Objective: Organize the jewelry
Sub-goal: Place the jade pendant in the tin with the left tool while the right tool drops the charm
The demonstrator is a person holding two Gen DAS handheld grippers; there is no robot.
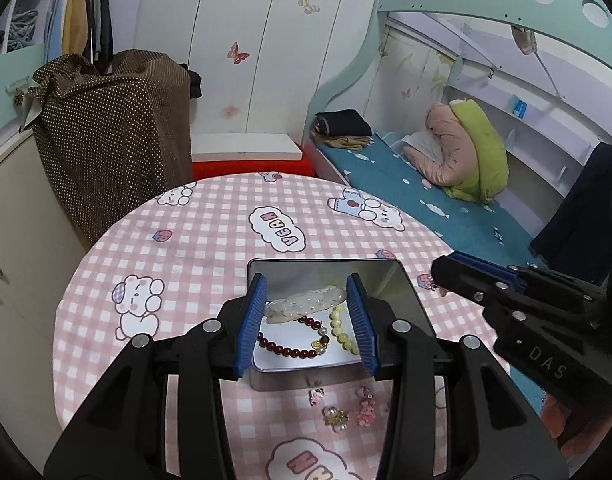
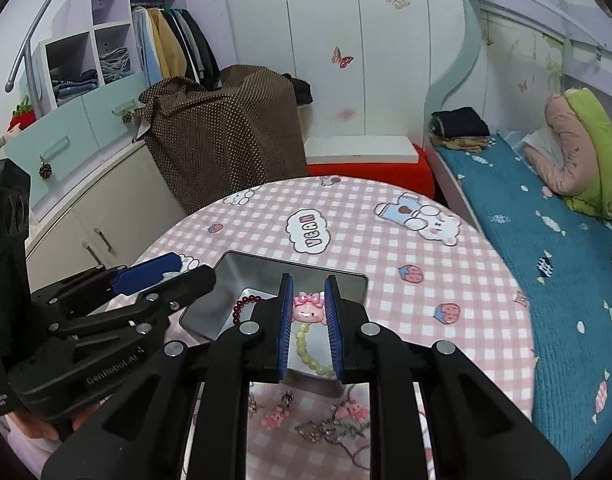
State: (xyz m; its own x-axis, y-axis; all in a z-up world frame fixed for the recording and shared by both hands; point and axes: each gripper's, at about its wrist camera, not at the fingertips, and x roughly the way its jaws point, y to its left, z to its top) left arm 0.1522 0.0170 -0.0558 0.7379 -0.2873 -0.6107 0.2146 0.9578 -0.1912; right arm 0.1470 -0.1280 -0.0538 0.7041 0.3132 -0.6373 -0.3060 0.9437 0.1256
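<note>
A silver metal tin (image 1: 405, 300) stands open on the pink checked table (image 1: 210, 240). In it lie a dark red bead bracelet (image 1: 294, 350), a pale yellow bead bracelet (image 1: 339, 330) and a white jade-like piece (image 1: 306, 304). My left gripper (image 1: 307, 320) is open and empty over the tin. My right gripper (image 2: 309, 320) is shut on a pink bow-cat charm (image 2: 307, 308) and holds it above the tin (image 2: 242, 272), over the yellow bracelet (image 2: 306, 350). Loose pink charms (image 1: 363, 410) and a gold piece (image 1: 335, 416) lie on the table in front of the tin.
A chain with more pink charms (image 2: 345, 410) lies on the table near me. A brown dotted cloth (image 1: 114, 128) covers a cabinet at back left. A bed with blue bedding (image 1: 445, 200) runs along the right. The right gripper's body (image 1: 545, 320) shows at right in the left wrist view.
</note>
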